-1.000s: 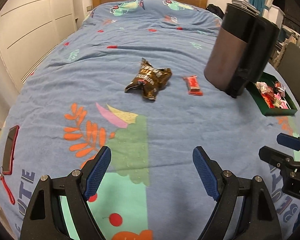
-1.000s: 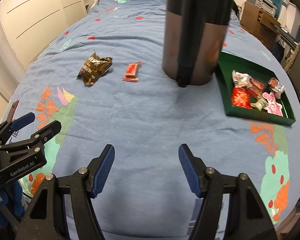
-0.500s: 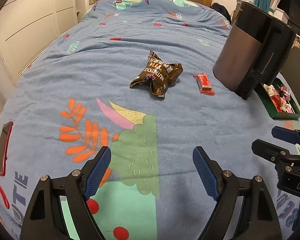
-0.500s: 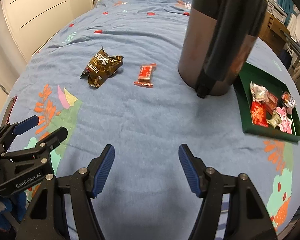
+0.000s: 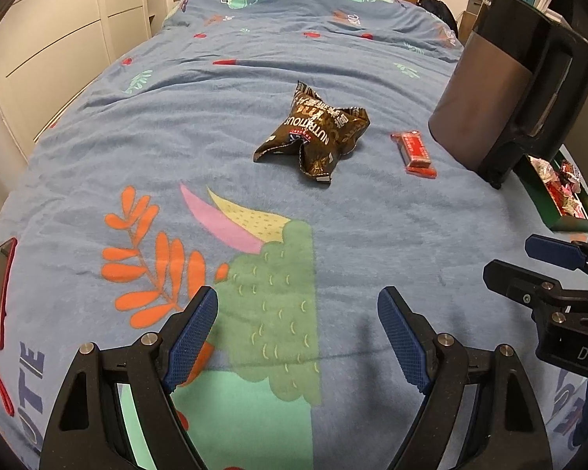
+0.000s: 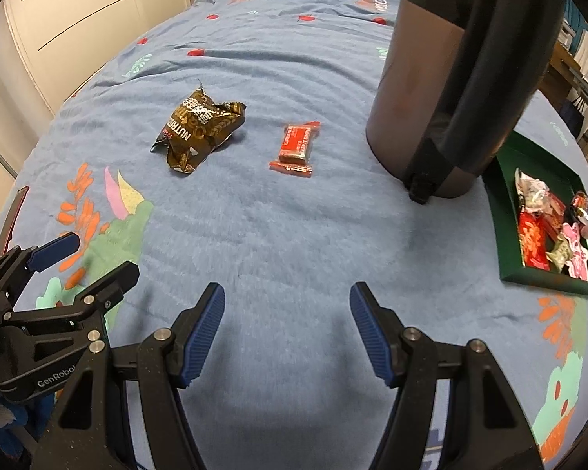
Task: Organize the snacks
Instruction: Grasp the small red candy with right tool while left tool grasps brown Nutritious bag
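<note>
Both grippers are seen with jaws spread wide and nothing between the blue pads: the left gripper (image 5: pixel 297 337) is held above the green and orange print of the blue bedspread (image 5: pixel 215 125), and the right gripper (image 6: pixel 287 331) is held above a plain blue stretch just beside it. Compared with a second ago, both have been brought forward and somewhat lower over the bed, so that the snacks now appear larger and nearer in each view, while the jaw openings are unchanged. A crumpled brown snack bag (image 5: pixel 313 133) is found lying on the bedspread ahead of the left gripper, and a small red wrapped bar (image 5: pixel 414 153) is lying just to its right, apart from it. A tall dark jug with a black handle (image 6: pixel 450 90) is seen standing upright on the bed, right of the red bar; it fills more of the right wrist view than before. A green tray (image 6: pixel 507 266) is placed just beside the jug on its far right, and several wrapped snacks (image 6: pixel 548 231) are already held in it. In the left wrist view the tray is partly hidden behind the jug. A phone in a red case (image 5: pixel 0 293) is seen lying at the left edge of the bed, well apart from the snacks. Neither snack on the bedspread is touched by either gripper.
</note>
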